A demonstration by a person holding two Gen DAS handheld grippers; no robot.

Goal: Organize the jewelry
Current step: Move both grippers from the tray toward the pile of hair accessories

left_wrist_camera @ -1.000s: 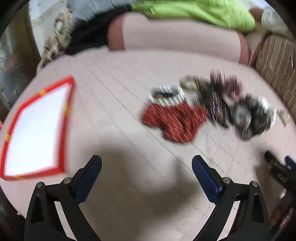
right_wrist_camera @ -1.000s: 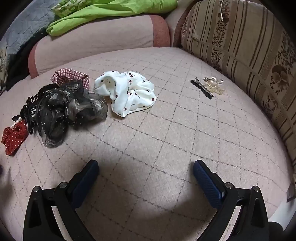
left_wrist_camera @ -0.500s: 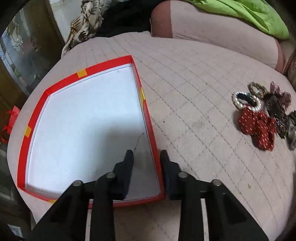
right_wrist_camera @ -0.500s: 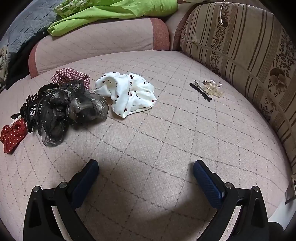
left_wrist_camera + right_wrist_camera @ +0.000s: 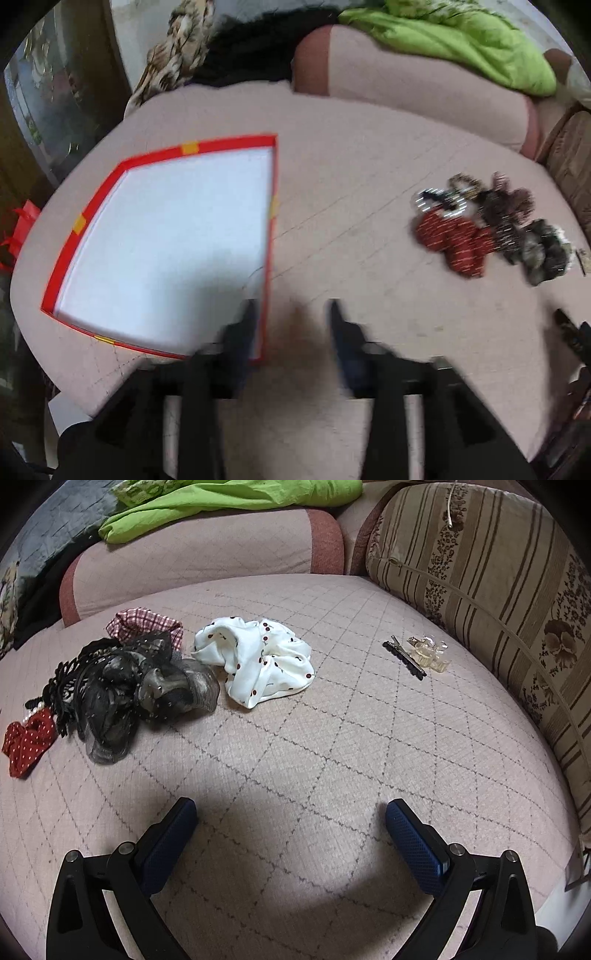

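Left wrist view: left gripper (image 5: 291, 314), clamped on the red tray (image 5: 269, 236) rim half a second ago, now parted (tray released, empty). Hair accessories (image 5: 491, 232) well apart; right gripper (image 5: 290, 819) open, idle.

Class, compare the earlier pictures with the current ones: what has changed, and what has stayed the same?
The left gripper, jaws closed over the red box's right wall half a second ago, has opened and let go. The right gripper stays open and hovering; the white cherry-print scrunchie and hair clips lie unmoved.
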